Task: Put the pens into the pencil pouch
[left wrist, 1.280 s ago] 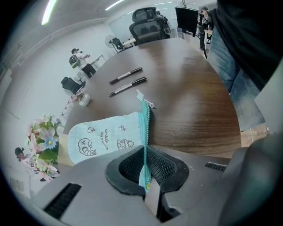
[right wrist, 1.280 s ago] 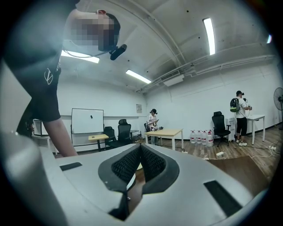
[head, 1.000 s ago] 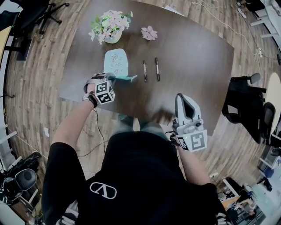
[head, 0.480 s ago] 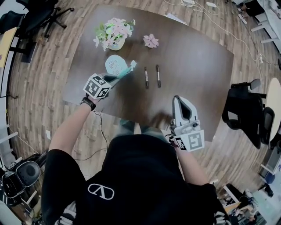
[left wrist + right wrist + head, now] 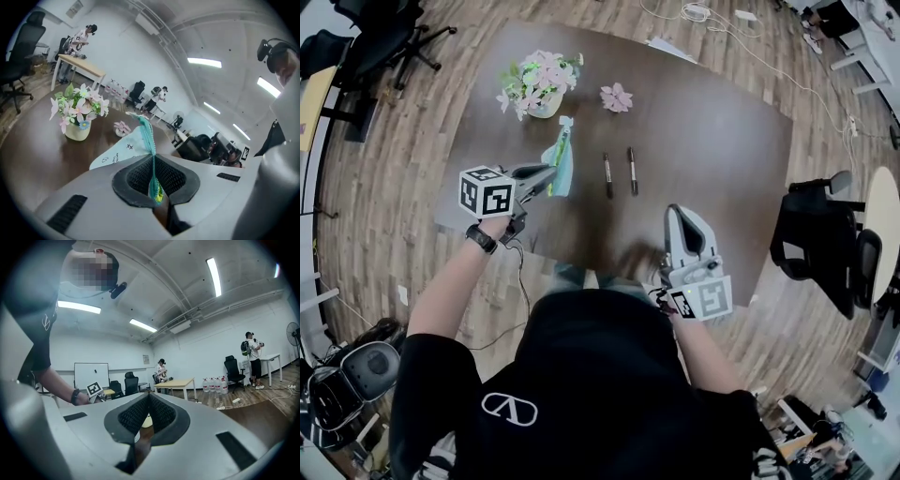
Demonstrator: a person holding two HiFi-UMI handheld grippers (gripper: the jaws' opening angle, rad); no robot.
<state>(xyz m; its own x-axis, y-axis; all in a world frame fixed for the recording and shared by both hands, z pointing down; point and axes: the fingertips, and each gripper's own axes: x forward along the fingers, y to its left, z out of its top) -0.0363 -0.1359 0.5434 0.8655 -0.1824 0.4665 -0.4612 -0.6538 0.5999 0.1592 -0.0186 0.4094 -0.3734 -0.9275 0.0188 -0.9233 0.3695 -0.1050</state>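
- We see a wood-plank floor (image 5: 384,187) all round a dark brown table (image 5: 712,141). Office chairs (image 5: 820,225) stand at the right and at the upper left, partly cut off by the frame.
- The person's black-clad torso (image 5: 600,375) hides the near edge of the table.
- The right gripper (image 5: 679,217) hangs over the near part of the table. In its own view (image 5: 148,401) the jaws are pressed together with nothing between them.
- The left gripper (image 5: 546,176) is clamped on the near end of the pencil pouch (image 5: 562,161). In its own view (image 5: 154,190) the pads pinch the teal zipper edge.
- The pencil pouch stands on edge, so the head view shows only its thin side. We cannot tell whether its far end touches the table, or whether the zipper is open.
- A vase of flowers (image 5: 534,80) stands just beyond the pouch, with a loose pink flower (image 5: 617,97) to its right.
- Two pens (image 5: 607,175) lie parallel on the table just right of the pouch, outside it. The right pen (image 5: 632,171) lies apart from the other; their caps are too small to make out.
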